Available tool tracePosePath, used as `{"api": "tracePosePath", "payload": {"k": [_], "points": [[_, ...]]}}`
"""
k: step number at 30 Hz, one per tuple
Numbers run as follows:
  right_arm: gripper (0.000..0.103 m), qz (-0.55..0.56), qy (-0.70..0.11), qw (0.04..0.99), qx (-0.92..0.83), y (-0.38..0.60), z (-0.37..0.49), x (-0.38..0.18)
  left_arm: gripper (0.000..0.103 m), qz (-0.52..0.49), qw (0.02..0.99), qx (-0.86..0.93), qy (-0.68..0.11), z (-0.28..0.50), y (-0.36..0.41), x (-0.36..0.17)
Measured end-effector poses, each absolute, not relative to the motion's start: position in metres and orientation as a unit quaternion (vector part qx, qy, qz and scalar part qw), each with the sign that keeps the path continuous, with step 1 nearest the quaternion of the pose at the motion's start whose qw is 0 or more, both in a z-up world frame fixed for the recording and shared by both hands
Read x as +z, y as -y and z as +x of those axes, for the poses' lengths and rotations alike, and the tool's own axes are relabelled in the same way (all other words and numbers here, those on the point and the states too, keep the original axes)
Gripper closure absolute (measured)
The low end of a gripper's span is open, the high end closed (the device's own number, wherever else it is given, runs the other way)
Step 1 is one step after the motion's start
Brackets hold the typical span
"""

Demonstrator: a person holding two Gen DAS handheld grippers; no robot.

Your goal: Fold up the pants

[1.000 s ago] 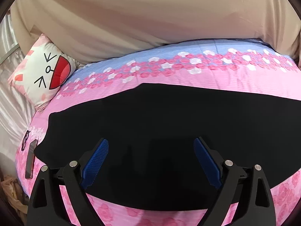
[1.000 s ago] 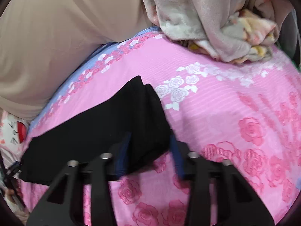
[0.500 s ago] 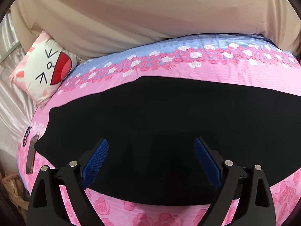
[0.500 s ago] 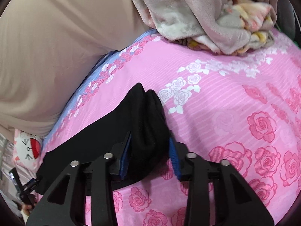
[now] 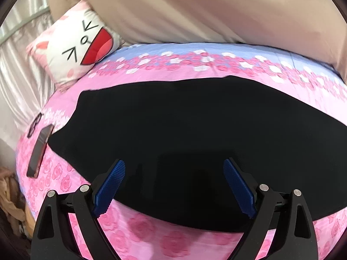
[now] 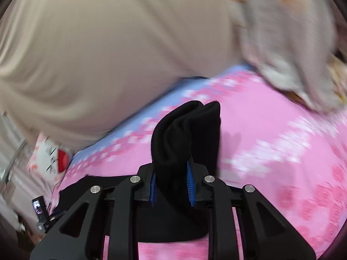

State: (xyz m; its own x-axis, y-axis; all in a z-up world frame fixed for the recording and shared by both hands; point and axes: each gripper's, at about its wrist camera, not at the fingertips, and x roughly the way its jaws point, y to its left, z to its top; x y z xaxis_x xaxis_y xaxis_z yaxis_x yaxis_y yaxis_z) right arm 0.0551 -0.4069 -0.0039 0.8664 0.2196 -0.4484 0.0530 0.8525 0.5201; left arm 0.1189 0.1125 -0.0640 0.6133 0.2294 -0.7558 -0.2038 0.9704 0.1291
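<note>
My right hand-held gripper (image 6: 171, 186) is closing on a bunched end of the black pants (image 6: 186, 138), cloth btwn the pads, that end raised off the bed (image 6: 271, 134). Left hand-held gripper (image 5: 173, 186) is spread wide, holding nothing, w/ the rest of the pants flat under and ahead of it. Fold looks barely begun; carrying the end over and smoothing are left.

Soft even indoor light, heavy fisheye bending with dark vignetted corners, slight smear in left wrist view, strong motion blur across right wrist view, black pants (image 5: 195, 125) featureless.
</note>
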Motion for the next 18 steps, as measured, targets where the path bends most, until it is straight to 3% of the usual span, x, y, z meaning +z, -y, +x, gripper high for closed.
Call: {"api": "tracePosePath", "payload": {"k": [9, 18], "points": [[0.082, 0.153, -0.283, 0.926, 0.197, 0.21, 0.133, 0.036, 0.013, -0.044, 0.902, 0.136, -0.407, 0.105, -0.196, -0.062], [0.082, 0.056, -0.38, 0.882, 0.274, 0.051, 0.169, -0.033, 0.013, -0.083, 0.903, 0.163, -0.388, 0.087, -0.262, -0.061]]}}
